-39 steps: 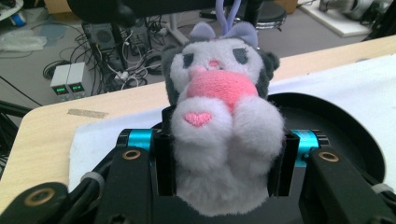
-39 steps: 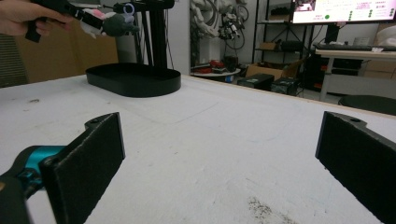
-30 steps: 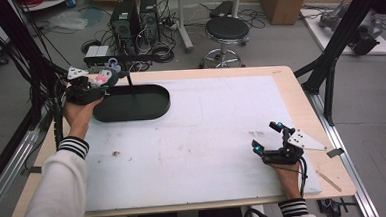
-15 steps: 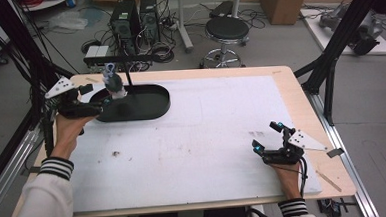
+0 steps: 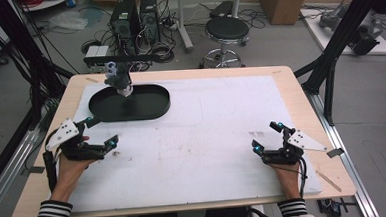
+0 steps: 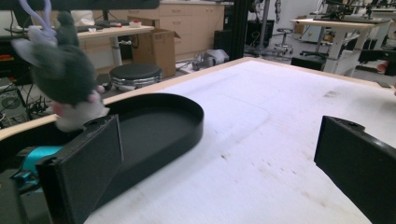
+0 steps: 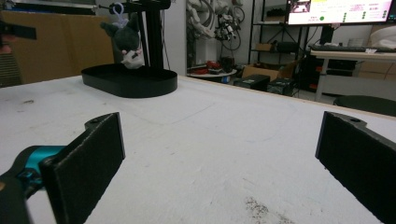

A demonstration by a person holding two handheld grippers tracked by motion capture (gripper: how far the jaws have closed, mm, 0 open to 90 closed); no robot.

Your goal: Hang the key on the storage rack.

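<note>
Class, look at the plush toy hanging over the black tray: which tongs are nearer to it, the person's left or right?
Left. The left tongs sit just in front of the tray beneath the plush toy; the right tongs rest far across the table.

This is looking like a robotics lab. Computer towers (image 5: pixel 135 19) and loose cables (image 5: pixel 97 43) are sitting on the floor at the upper left, and a monitor (image 7: pixel 338 11) is glowing at the upper right.

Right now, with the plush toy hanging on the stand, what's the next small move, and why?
Probably settle the left gripper on the table, like the right gripper. The plush toy hangs by its loop from the stand's bar over the black tray, untouched. The left jaws have just opened, with nothing between them; the right jaws are open and empty.
</note>
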